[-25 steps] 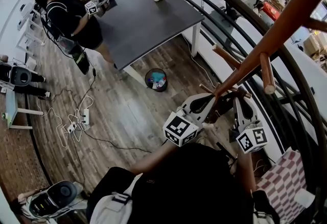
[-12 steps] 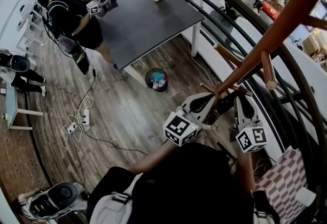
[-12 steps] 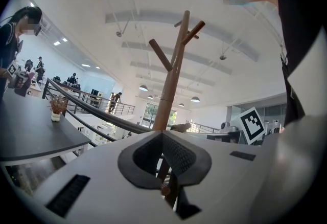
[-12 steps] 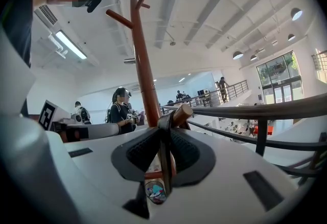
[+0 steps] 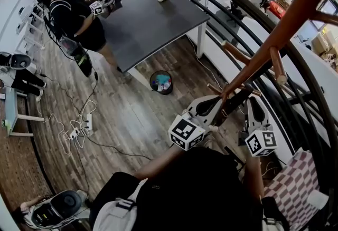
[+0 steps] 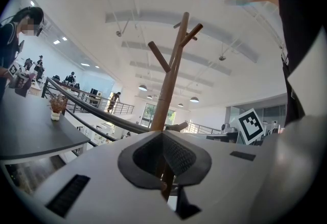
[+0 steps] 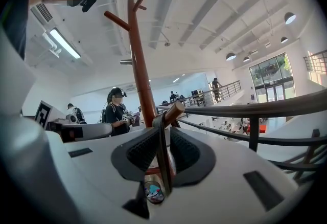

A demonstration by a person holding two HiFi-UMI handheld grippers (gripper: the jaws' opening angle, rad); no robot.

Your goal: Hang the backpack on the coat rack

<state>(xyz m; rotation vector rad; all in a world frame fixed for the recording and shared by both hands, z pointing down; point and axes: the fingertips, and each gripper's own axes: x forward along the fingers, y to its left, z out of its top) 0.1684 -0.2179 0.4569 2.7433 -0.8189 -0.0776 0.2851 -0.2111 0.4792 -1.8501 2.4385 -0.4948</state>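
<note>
The brown wooden coat rack [image 5: 274, 40] slants across the head view, and its pole also shows in the left gripper view [image 6: 171, 80] and the right gripper view [image 7: 139, 64]. The black backpack [image 5: 200, 198] fills the bottom of the head view, below both grippers. My right gripper [image 5: 252, 102] [image 7: 162, 133] is shut on a thin dark backpack strap [image 7: 164, 166] that lies against a lower peg [image 7: 173, 113]. My left gripper [image 5: 221, 102] [image 6: 163, 138] is beside the pole, jaws closed, with a dark strip of strap [image 6: 181, 207] showing just under its pads.
A curved black railing [image 5: 253, 19] runs right behind the rack. Beyond it stand a dark table [image 5: 148, 13] with a person [image 5: 74, 13] beside it, a bin [image 5: 161, 81] and loose cables [image 5: 79, 124] on the wood floor. A checked cloth [image 5: 290, 188] lies at the lower right.
Both grippers stay nearly still at the lower pegs. The head view has shifted slightly, and the person by the table has moved a little.
</note>
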